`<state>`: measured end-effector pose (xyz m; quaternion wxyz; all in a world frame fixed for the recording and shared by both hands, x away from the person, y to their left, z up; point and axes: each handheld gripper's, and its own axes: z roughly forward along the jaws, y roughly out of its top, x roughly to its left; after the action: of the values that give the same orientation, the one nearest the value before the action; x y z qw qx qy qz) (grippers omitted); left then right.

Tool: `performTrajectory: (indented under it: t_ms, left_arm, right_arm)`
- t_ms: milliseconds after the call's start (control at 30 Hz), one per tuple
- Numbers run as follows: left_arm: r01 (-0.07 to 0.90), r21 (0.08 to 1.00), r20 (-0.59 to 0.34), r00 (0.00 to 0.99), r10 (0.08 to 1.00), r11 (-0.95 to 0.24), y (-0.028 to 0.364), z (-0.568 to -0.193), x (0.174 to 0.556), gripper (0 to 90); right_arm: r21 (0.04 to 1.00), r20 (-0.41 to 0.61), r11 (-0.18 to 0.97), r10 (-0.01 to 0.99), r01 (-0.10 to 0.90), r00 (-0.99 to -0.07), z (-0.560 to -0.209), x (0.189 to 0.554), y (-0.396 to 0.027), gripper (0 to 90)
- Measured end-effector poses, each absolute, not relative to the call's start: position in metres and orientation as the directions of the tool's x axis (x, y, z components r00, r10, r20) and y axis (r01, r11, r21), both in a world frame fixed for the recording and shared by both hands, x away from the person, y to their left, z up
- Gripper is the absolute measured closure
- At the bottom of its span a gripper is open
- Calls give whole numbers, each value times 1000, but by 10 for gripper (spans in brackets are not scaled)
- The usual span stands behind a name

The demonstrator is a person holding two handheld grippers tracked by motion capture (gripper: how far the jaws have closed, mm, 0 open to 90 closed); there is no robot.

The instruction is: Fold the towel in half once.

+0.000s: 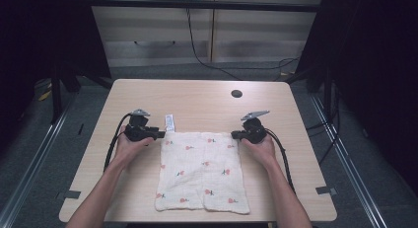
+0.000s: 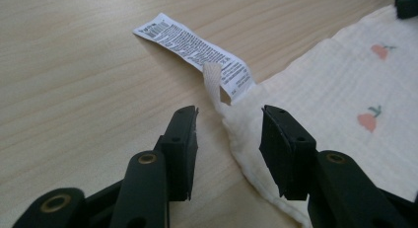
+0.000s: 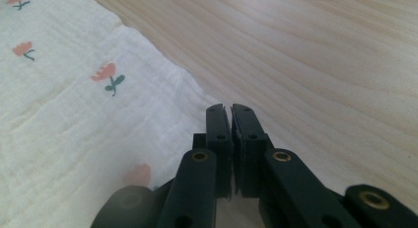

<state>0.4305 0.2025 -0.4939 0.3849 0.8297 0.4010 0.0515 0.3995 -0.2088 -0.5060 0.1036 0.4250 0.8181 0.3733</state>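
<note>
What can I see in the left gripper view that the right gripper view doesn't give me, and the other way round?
Left gripper view alone: the printed care label and a small fabric loop at the cloth's corner, with the left gripper open and its fingers straddling that corner.

Right gripper view alone: the right gripper with its fingers pressed together at the cloth's edge.

Both: the cream cloth with small red flower prints, lying on the light wooden table.
</note>
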Motion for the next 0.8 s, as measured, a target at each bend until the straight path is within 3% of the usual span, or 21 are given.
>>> performTrajectory:
  t_ms: [133, 433, 500, 633, 800]
  left_arm:
    - [635, 673, -238, 672, 701, -380, 198, -499, 433, 567]
    - [587, 671, -134, 697, 704, -454, 188, -499, 429, 663]
    - [577, 677, -130, 705, 697, -458, 184, -500, 428, 694]
    - [576, 682, -140, 707, 693, -450, 183, -501, 428, 841]
    - [562, 704, -145, 713, 686, -435, 187, -496, 426, 860]
  right_arm:
    - [699, 153, 356, 773, 620, -615, -506, 400, -209, 874]
    - [701, 153, 350, 777, 622, -610, -506, 400, -208, 875]
    - [702, 163, 343, 775, 624, -610, -507, 400, -208, 876]
    - [703, 181, 329, 775, 631, -605, -507, 402, -208, 877]
    - [714, 199, 304, 776, 631, -598, -506, 402, -213, 878]
